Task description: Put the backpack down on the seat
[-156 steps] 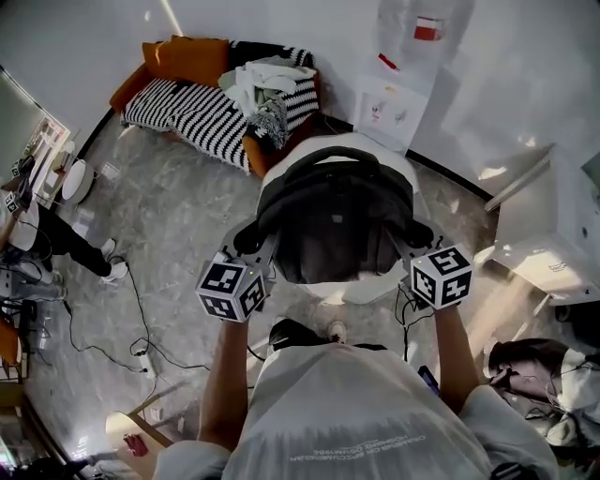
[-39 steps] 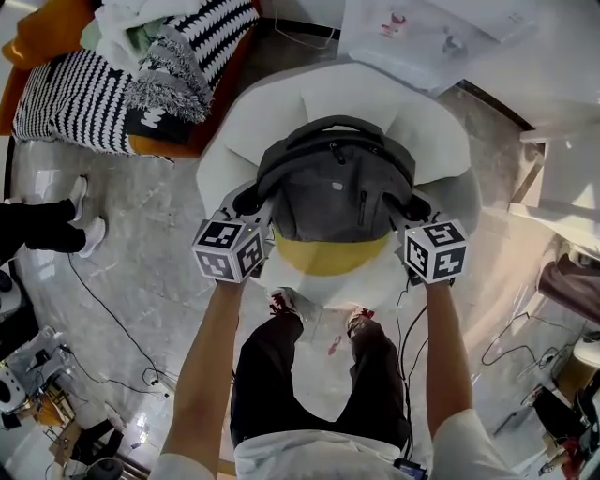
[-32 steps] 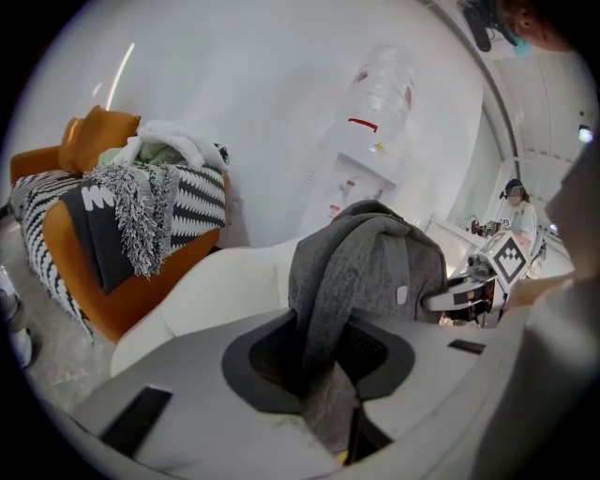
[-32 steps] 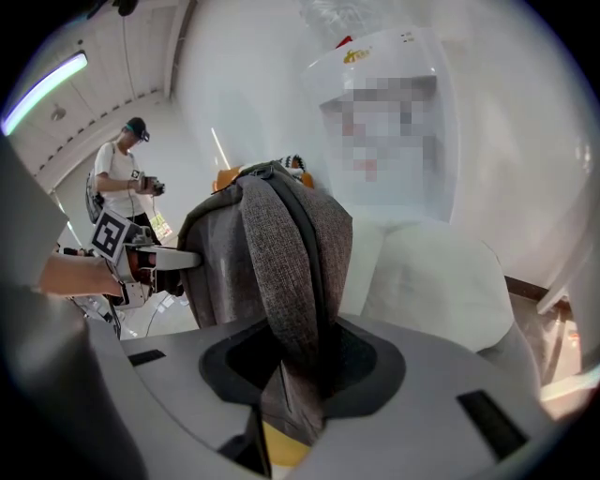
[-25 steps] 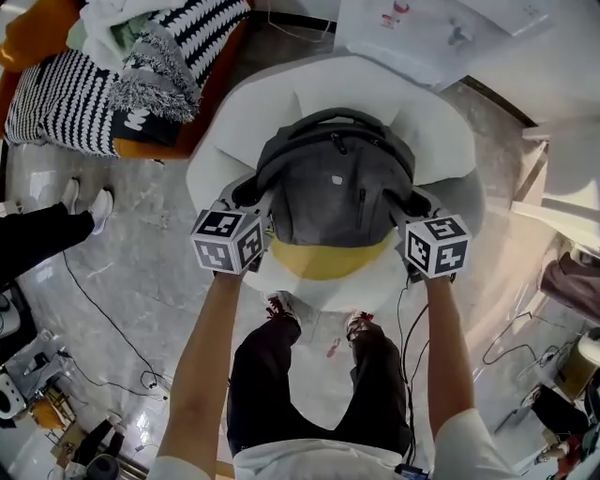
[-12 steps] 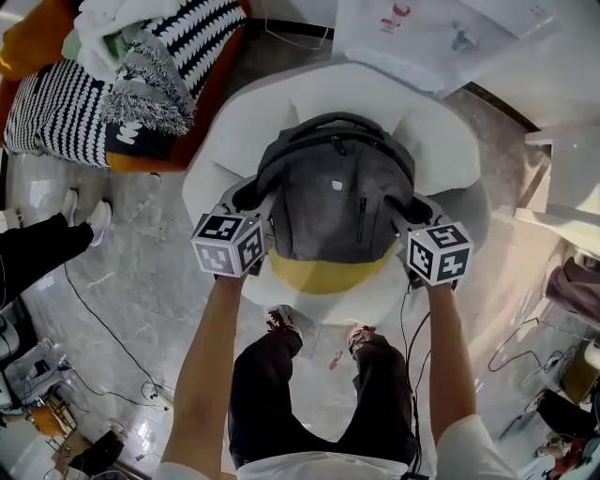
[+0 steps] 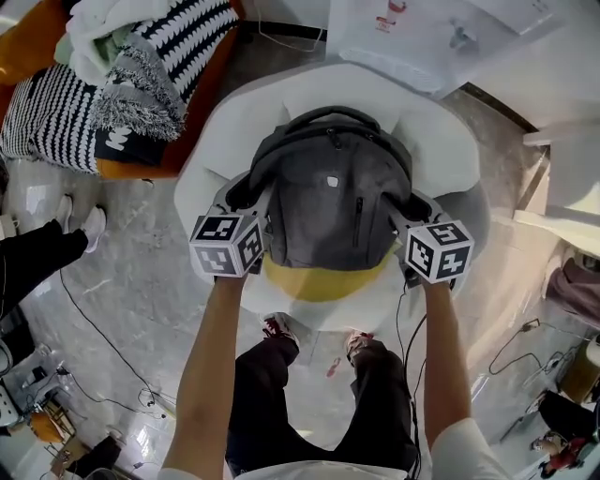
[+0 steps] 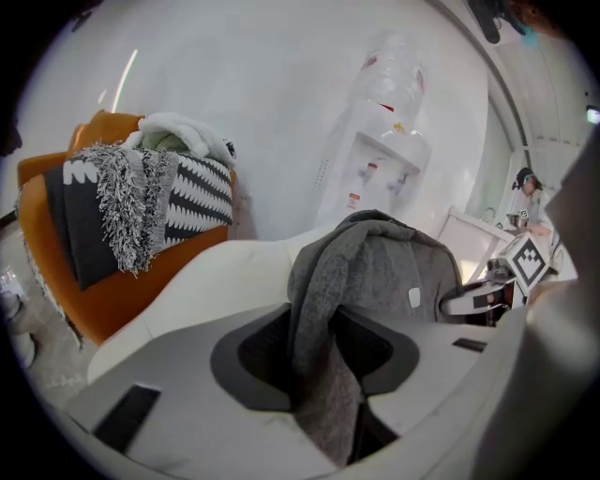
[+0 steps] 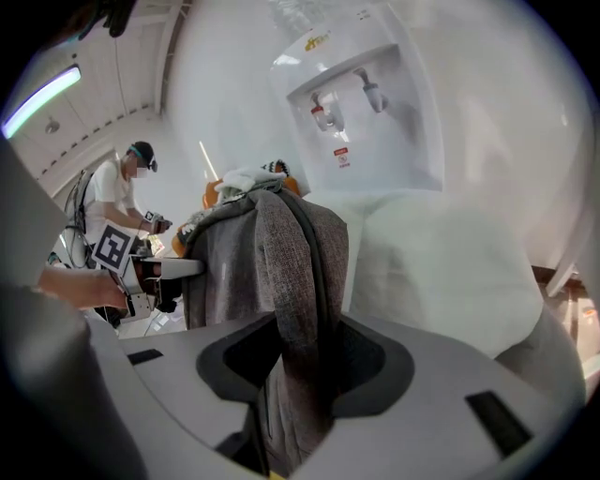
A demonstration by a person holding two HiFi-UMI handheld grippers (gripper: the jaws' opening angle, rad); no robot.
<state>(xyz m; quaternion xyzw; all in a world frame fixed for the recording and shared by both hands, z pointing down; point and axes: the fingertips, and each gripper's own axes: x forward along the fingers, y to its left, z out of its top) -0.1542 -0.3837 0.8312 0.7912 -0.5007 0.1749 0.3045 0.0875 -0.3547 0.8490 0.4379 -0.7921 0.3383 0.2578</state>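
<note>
Being held upright between both grippers, the grey backpack (image 7: 328, 202) is standing over the yellow cushion (image 7: 319, 281) of the white seat (image 7: 436, 141). Whether its base is touching the cushion cannot be told. A fold of its grey fabric is being pinched in the left gripper (image 8: 323, 361), and a dark-edged fold is being pinched in the right gripper (image 9: 298, 370). The jaws of both have just been opening, with fabric between them in each gripper view.

Markings are being noted as follows. A small pale tag (image 7: 332, 180) is showing on the backpack's front, its print too small to be read. A red label (image 7: 389, 17) is showing on the white water dispenser (image 8: 375, 155) behind the seat, likewise unreadable, as is the small sticker (image 8: 354, 200) beneath its taps. Black-and-white square markers are being displayed on the cube (image 7: 225, 246) of the left gripper and on that of the right.

Surroundings are being recorded next. An orange sofa (image 8: 112, 291) is standing just beside the seat, with a striped throw (image 7: 164, 52) and a fringed grey blanket (image 8: 122, 202) lying heaped on it. Across the marble floor (image 7: 141, 281), cables (image 7: 89, 323) are trailing. A second person (image 9: 112, 202) in a white top is standing off to the side. The middle of each gripper view is being blocked by the backpack's fabric.
</note>
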